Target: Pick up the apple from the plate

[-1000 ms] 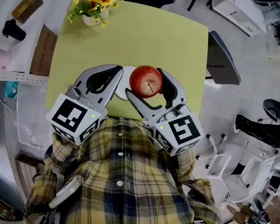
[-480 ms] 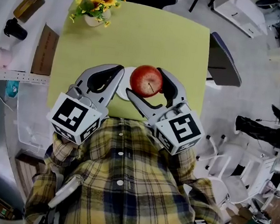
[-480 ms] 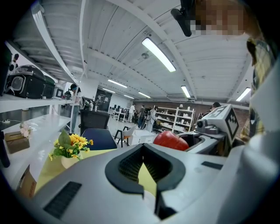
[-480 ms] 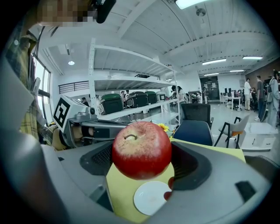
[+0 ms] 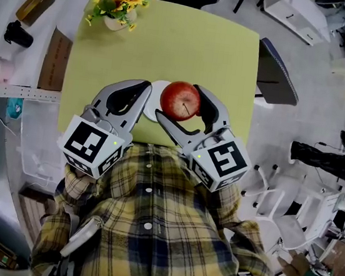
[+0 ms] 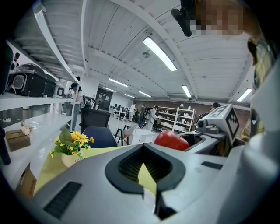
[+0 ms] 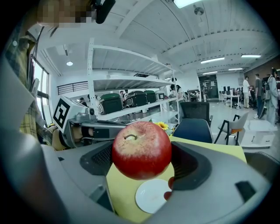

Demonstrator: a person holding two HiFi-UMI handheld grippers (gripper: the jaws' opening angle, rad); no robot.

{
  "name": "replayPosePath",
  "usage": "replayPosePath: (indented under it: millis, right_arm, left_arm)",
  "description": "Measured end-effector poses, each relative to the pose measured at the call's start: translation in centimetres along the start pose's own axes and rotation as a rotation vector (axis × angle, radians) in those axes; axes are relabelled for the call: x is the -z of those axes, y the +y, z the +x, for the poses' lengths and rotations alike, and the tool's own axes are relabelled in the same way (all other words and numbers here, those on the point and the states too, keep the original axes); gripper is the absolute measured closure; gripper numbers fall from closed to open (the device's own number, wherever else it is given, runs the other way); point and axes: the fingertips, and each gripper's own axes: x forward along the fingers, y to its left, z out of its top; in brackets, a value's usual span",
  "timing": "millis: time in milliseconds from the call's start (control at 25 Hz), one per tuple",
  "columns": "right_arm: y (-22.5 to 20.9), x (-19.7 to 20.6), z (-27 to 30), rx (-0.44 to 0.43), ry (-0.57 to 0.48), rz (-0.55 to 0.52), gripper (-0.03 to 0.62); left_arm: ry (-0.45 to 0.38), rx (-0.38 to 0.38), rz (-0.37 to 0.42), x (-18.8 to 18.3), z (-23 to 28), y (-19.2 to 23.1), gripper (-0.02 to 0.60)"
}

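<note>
Unchanged — right gripper [image 5: 179, 102] still pinches the apple [image 7: 141, 150] above the plate [image 7: 151, 197]; left gripper [image 5: 145, 90] — fingers pressed together.

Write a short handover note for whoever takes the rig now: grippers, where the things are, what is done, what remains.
Right gripper: shut on the apple, held in the air, clear of the plate.
Left gripper: shut, empty, beside the right one.
Plate: bare, on the yellow table.
Done: apple is off the plate.
Left: nothing of the pick; just hold the grip firm.
</note>
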Motion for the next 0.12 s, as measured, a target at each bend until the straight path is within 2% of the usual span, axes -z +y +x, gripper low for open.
replayPosePath:
  millis: [120]
  right_arm:
    - [0.1, 0.17, -0.02, -0.001, 0.002, 0.004, 0.195]
  left_arm:
    - [0.006, -0.002, -0.005, 0.24, -0.08, -0.03, 0.574]
